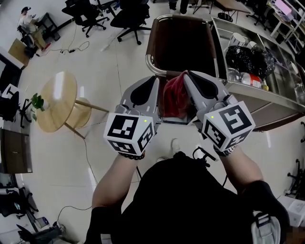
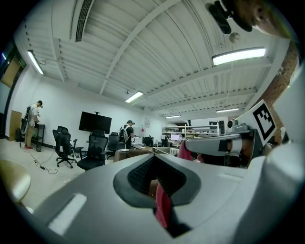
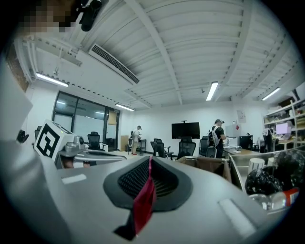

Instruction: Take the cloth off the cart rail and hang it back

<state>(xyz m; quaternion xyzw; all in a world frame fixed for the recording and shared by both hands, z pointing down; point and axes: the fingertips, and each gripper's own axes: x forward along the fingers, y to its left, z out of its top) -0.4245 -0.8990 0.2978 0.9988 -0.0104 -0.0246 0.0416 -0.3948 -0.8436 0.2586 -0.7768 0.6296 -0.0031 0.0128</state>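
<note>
A round table (image 1: 56, 101) stands at 9 o'clock in the head view, with office chairs (image 1: 90, 13) on the floor at 11 o'clock. Near centre, a person holds both grippers level, side by side, their tips angled toward each other. The left gripper (image 1: 151, 83) has its jaws pressed onto one edge of the red cloth (image 1: 174, 93); in its own view the left gripper (image 2: 153, 164) has a fold of cloth (image 2: 163, 209) caught between the ribbed pads. The cloth hangs bunched between the two tips at 12 o'clock, over the near end of the cart's chrome rail (image 1: 149, 59); whether it touches the rail cannot be told. The right gripper (image 1: 188, 78) pinches the opposite edge, and in its own view the right gripper (image 3: 148, 164) is closed on a strip of cloth (image 3: 144, 202). The steel cart (image 1: 267, 102) at 2 o'clock carries a black bag (image 1: 248, 59)
</note>
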